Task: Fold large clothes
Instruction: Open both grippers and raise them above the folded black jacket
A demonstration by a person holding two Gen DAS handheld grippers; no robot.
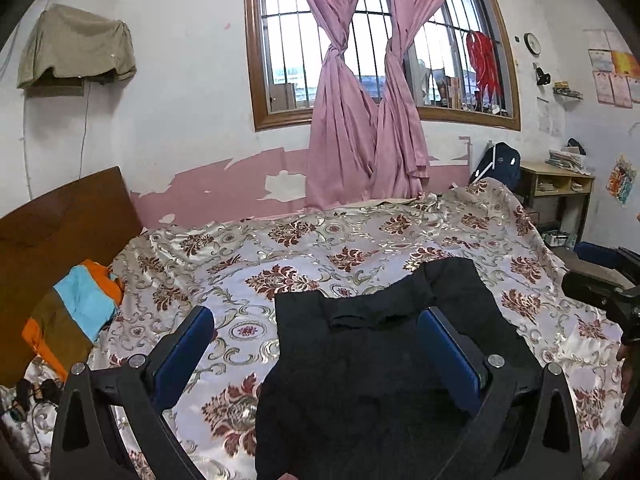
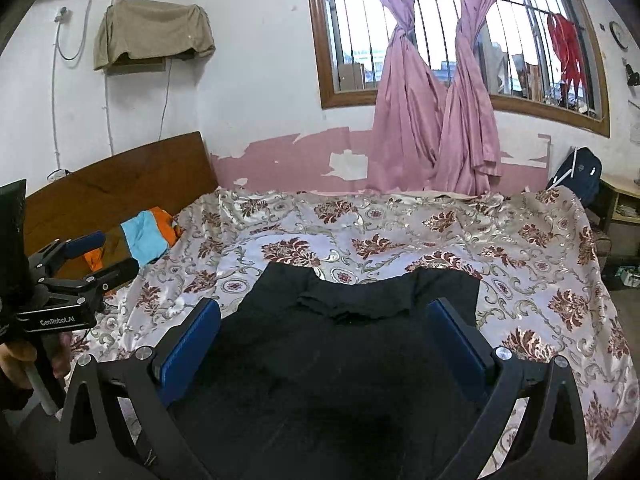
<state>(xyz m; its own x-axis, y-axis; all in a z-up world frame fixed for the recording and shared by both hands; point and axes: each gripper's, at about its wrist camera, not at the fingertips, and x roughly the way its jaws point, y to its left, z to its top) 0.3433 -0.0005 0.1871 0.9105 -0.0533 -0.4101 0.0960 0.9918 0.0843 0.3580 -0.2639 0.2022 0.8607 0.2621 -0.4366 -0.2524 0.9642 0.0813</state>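
garment: black garment (image 2: 360, 344) is lying spread flat on the near part of the bed (image 2: 540, 248), collar end far | left gripper (image 1: 316, 344): fingers are standing wide apart above the garment's left edge, holding nothing | right gripper (image 2: 328, 340): fingers are standing wide apart over the garment, empty | far left: striped cloth (image 1: 76, 312) is lying by the headboard (image 1: 60, 216)

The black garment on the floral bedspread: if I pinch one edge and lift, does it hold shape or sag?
The black garment will probably sag: it lies limp, with a rumpled fold near its far edge. It looks like thin cloth, so likely light. The shiny floral bedspread looks slick, so the garment may slide when pushed. Both the left gripper and the right gripper are open.
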